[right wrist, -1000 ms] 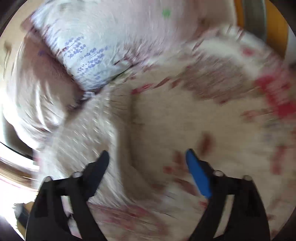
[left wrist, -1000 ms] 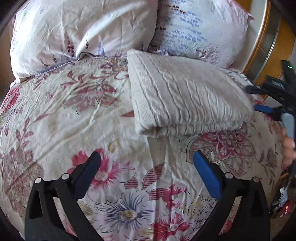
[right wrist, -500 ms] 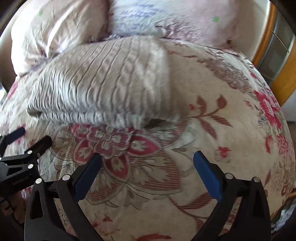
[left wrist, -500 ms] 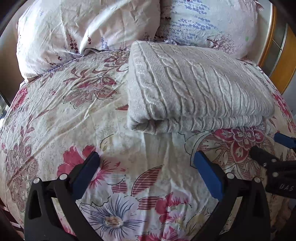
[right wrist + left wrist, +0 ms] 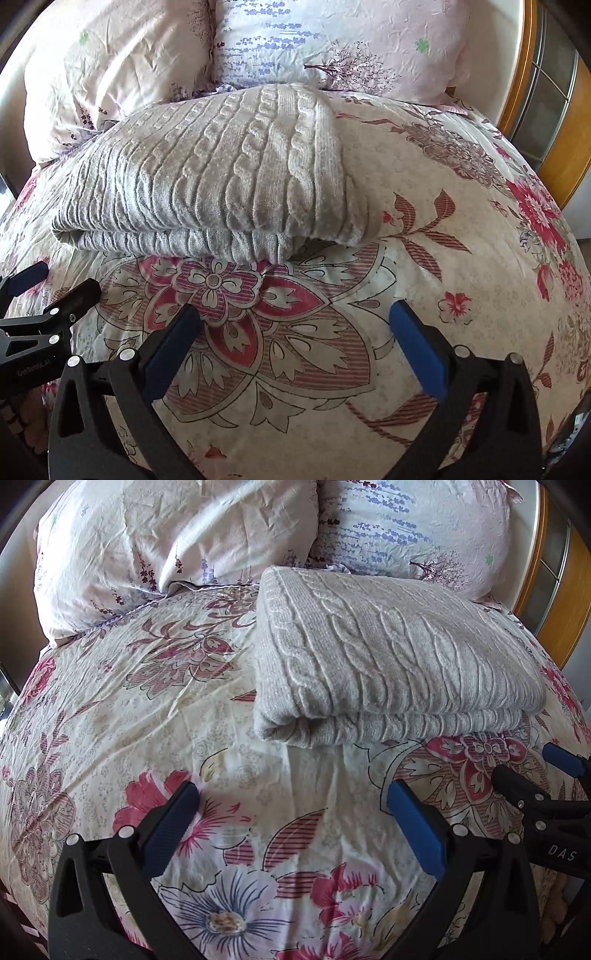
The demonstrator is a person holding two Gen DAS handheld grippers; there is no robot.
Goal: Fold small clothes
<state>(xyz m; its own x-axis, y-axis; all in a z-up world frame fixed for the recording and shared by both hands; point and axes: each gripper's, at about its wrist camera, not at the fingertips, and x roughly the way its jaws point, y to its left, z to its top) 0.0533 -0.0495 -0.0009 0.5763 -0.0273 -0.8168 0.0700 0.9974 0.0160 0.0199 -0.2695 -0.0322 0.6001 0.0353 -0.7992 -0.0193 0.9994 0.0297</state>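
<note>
Left wrist view: left gripper (image 5: 291,797) jaws wide apart, holding nothing, above floral bedspread (image 5: 110,709). Folded grey cable-knit sweater (image 5: 388,657) lies on the bedspread ahead, just before two pillows (image 5: 166,542). Right gripper (image 5: 535,771) visible at right edge.

Right wrist view: right gripper (image 5: 293,317) jaws spread, empty, near sweater (image 5: 221,177) front edge. Left gripper (image 5: 48,291) at left edge.

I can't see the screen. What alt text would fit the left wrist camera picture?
A folded grey cable-knit sweater lies on a floral bedspread, just in front of two pillows. The left hand-held gripper hovers open and empty in the foreground, with the right hand-held gripper at the right edge.
</note>
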